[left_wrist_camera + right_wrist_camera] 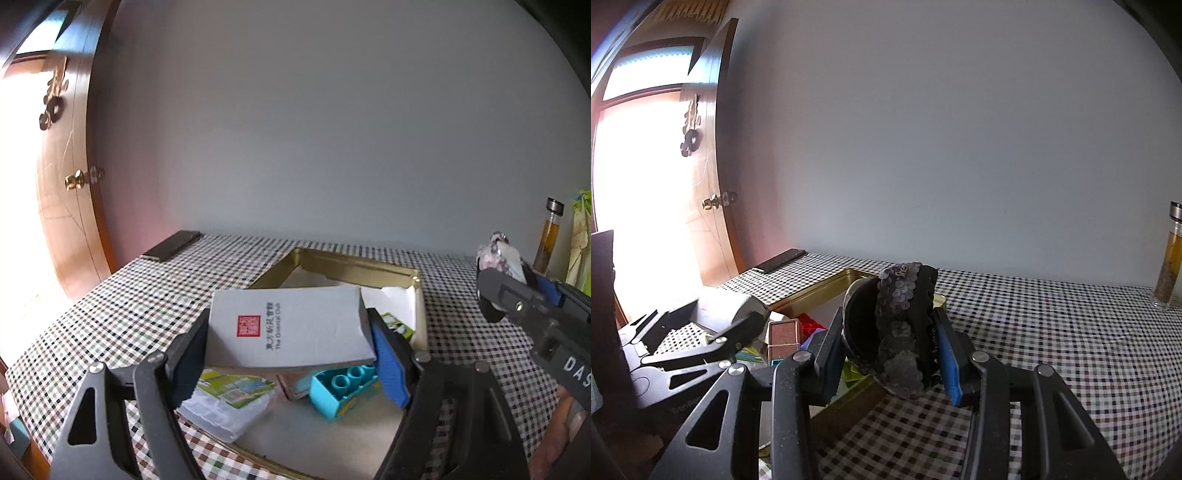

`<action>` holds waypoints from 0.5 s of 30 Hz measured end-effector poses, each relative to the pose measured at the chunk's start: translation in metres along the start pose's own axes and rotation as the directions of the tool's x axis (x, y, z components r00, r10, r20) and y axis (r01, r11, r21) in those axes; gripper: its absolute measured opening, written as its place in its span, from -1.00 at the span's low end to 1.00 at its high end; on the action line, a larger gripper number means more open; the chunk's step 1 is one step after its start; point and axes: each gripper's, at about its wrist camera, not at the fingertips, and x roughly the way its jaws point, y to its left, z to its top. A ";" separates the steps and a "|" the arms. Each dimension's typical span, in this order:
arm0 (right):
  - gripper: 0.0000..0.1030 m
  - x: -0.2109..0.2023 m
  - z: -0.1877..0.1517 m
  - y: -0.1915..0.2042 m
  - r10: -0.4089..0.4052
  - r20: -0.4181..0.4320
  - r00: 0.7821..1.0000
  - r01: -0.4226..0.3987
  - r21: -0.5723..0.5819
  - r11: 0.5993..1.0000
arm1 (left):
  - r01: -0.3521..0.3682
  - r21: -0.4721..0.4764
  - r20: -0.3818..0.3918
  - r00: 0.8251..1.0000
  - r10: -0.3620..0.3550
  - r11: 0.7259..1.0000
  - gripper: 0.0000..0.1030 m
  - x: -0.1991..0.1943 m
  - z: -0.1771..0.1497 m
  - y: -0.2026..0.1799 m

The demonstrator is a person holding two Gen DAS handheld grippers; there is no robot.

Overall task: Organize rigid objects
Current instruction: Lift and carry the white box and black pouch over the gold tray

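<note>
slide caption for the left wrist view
Left claw grips a grey box above a gold tin of small items.

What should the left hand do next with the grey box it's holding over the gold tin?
Probably lower the grey box into the back of the gold tin, then open the left gripper. The box is clamped between its fingers above the tin, and the near end already holds a clear plastic case and a teal toy brick, while the far part looks freer.
</note>
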 end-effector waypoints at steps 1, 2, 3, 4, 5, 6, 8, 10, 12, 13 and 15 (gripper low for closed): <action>-0.10 0.004 0.002 0.001 0.006 -0.006 1.000 -0.006 -0.002 1.000 | -0.007 0.001 -0.006 1.000 0.007 1.000 0.54 0.003 0.001 0.001; -0.10 0.007 0.003 0.002 0.010 -0.012 1.000 -0.010 -0.006 1.000 | -0.015 0.001 -0.011 1.000 0.015 1.000 0.54 0.006 0.002 0.003; -0.10 0.009 0.005 0.003 0.013 -0.017 1.000 -0.013 -0.009 1.000 | -0.019 0.004 -0.016 1.000 0.019 1.000 0.54 0.009 0.003 0.004; -0.10 0.015 0.007 0.006 0.020 -0.024 1.000 -0.020 -0.013 1.000 | -0.022 0.007 -0.025 0.999 0.023 1.000 0.54 0.013 0.004 0.006; -0.10 0.020 0.009 0.007 0.023 -0.032 0.999 -0.024 -0.016 1.000 | -0.024 0.009 -0.034 0.999 0.025 1.000 0.54 0.016 0.005 0.007; -0.10 0.025 0.010 0.009 0.027 -0.041 0.999 -0.027 -0.020 0.999 | -0.025 0.015 -0.044 0.999 0.025 1.000 0.54 0.020 0.006 0.007; -0.10 0.036 0.013 0.012 0.036 -0.061 0.997 -0.037 -0.023 0.999 | -0.028 0.017 -0.066 0.997 0.029 0.999 0.54 0.027 0.008 0.011; -0.10 0.046 0.013 0.014 0.041 -0.081 0.996 -0.043 -0.025 0.999 | -0.031 0.025 -0.079 0.996 0.033 0.999 0.54 0.031 0.008 0.011; -0.10 0.056 0.013 0.017 0.048 -0.101 0.994 -0.051 -0.026 0.998 | -0.036 0.028 -0.090 0.995 0.038 0.999 0.54 0.033 0.008 0.012; -0.10 0.061 0.014 0.020 0.051 -0.111 0.993 -0.055 -0.027 0.998 | -0.036 0.031 -0.096 0.995 0.038 0.999 0.54 0.035 0.009 0.012; -0.10 0.070 0.014 0.023 0.055 -0.127 0.990 -0.059 -0.032 0.998 | -0.033 0.037 -0.114 0.993 0.037 0.999 0.54 0.041 0.009 0.013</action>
